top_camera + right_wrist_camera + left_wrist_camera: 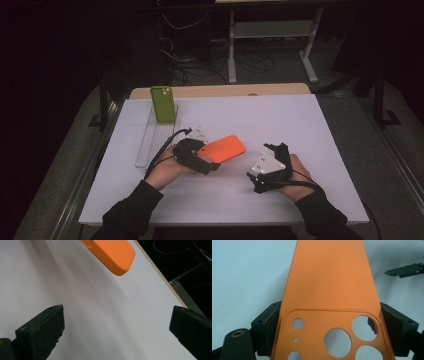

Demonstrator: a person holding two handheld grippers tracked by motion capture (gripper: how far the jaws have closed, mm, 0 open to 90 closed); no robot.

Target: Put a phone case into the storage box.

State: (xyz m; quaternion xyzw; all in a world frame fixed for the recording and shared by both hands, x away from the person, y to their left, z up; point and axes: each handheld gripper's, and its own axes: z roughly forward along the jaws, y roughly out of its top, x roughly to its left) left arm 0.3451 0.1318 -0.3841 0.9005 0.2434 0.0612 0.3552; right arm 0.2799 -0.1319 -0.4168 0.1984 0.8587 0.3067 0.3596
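Orange phone case [225, 148] gripped at its camera-cutout end by the left gripper [202, 161], jaws pressed narrow against both long edges, near the middle of the white table [280, 120], slightly toward the near edge. In the left gripper view, same case [329, 285] stretching away between the two black pads, cutouts nearest the camera. Right gripper [267, 167] resting just to the right, jaws spread wide with nothing between them, free end of the case [112, 255] ahead in the right gripper view above bare tabletop. Toward the far-left corner, a green phone case [163, 103] standing upright at the far end of a clear slotted rack [150, 137]. Likely step in hand: carrying the orange case toward the rack. Next move probably calling for a tilt to upright and alignment with a free slot beside the green one, perhaps with the wide-open right gripper steadying the loose end.
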